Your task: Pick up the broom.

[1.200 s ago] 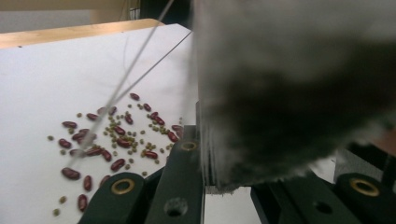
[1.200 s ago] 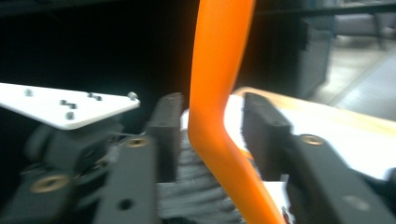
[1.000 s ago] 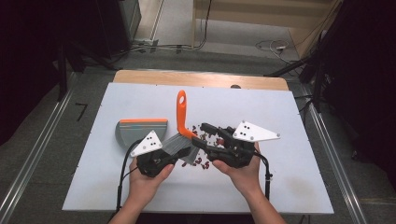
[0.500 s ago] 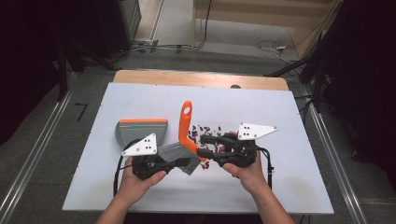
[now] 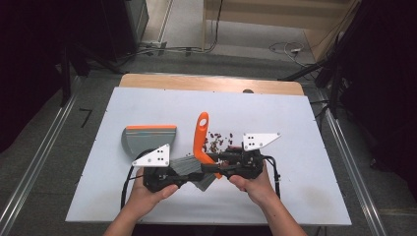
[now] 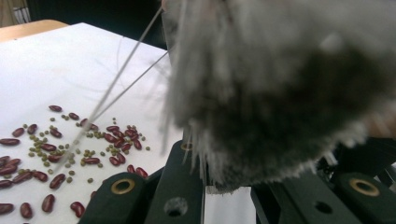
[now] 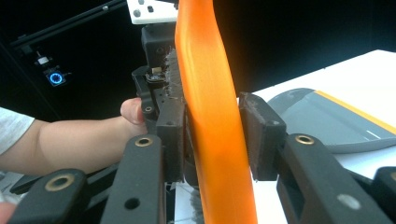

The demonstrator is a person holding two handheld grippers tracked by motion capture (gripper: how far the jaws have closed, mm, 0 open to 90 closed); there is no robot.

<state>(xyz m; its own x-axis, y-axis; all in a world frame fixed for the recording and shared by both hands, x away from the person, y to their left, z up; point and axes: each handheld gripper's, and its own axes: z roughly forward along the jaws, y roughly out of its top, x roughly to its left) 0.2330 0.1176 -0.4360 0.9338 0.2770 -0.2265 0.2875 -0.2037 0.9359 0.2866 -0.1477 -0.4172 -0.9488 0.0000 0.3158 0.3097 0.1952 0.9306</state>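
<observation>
The orange-handled brush (image 5: 200, 147) has been drawn back from the scattered beans (image 5: 219, 141); it is grasped by the right tongs (image 7: 210, 135), bristles pinched in the left tongs (image 5: 183, 173), so sweeping toward the dustpan (image 5: 147, 138) is judged imminent.

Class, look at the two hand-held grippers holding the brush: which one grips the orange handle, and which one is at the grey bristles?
The right hand-held gripper clamps the brush's orange handle between its pads. The left hand-held gripper is at the grey bristles, above the scattered beans.
</observation>
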